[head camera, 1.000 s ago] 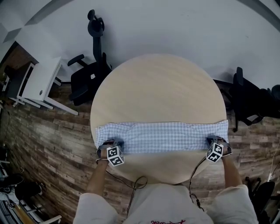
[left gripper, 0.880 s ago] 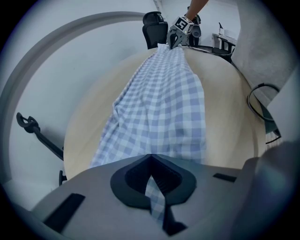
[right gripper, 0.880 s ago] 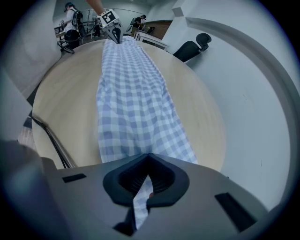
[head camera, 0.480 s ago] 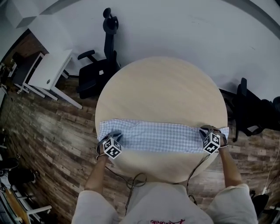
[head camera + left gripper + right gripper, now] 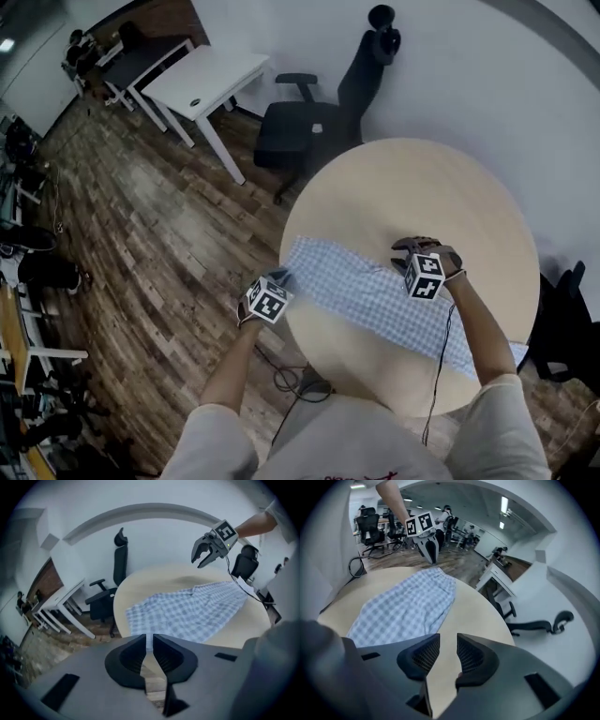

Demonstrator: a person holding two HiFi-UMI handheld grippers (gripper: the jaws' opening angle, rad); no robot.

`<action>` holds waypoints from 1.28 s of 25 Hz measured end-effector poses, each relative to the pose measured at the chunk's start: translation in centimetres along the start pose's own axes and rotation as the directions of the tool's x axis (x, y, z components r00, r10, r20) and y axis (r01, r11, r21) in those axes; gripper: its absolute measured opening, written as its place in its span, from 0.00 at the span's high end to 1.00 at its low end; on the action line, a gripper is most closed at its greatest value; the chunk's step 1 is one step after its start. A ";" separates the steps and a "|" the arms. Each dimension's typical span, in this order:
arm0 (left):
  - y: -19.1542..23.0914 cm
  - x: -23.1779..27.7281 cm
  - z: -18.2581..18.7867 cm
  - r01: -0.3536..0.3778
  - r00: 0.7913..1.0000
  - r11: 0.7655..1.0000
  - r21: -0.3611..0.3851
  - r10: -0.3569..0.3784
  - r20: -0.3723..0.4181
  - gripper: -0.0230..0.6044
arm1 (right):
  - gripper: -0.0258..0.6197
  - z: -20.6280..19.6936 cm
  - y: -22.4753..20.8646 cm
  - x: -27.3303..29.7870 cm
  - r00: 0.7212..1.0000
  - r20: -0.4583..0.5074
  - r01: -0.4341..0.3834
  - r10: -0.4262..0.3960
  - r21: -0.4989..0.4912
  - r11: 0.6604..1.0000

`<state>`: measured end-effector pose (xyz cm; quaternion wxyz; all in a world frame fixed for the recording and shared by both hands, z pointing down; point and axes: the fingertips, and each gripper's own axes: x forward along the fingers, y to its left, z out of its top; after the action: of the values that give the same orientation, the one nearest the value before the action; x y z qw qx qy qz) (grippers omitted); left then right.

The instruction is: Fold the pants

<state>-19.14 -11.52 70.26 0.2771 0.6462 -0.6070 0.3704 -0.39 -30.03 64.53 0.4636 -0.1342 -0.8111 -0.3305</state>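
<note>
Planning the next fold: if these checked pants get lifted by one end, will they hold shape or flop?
Probably floppy: the pants lie limp on the table with soft wrinkles. Likely light too, as the cloth looks thin where the left gripper pinches its end. Pushed, they would likely bunch up rather than slide whole.
</note>
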 end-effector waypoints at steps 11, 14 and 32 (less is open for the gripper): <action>5.2 2.2 -1.7 0.080 0.997 0.962 -0.259 -0.074 0.034 0.73 | 0.65 19.9 -2.6 16.8 0.937 -0.028 -0.333 0.349 -0.380 0.863; 5.4 3.5 -1.8 0.113 0.993 0.963 -0.244 -0.116 0.004 0.73 | 0.63 21.2 -1.6 19.3 0.896 -0.112 -0.433 0.430 -0.437 0.788; 8.5 4.9 -2.7 0.192 0.979 0.956 -0.223 -0.201 -0.021 0.80 | 0.77 23.0 -2.4 23.2 0.841 -0.174 -0.522 0.512 -0.509 0.684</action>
<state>-27.96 -13.05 75.01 0.3954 0.6604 -0.5708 0.2858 -29.26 -18.70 74.96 0.4881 -0.4785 -0.6098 -0.4012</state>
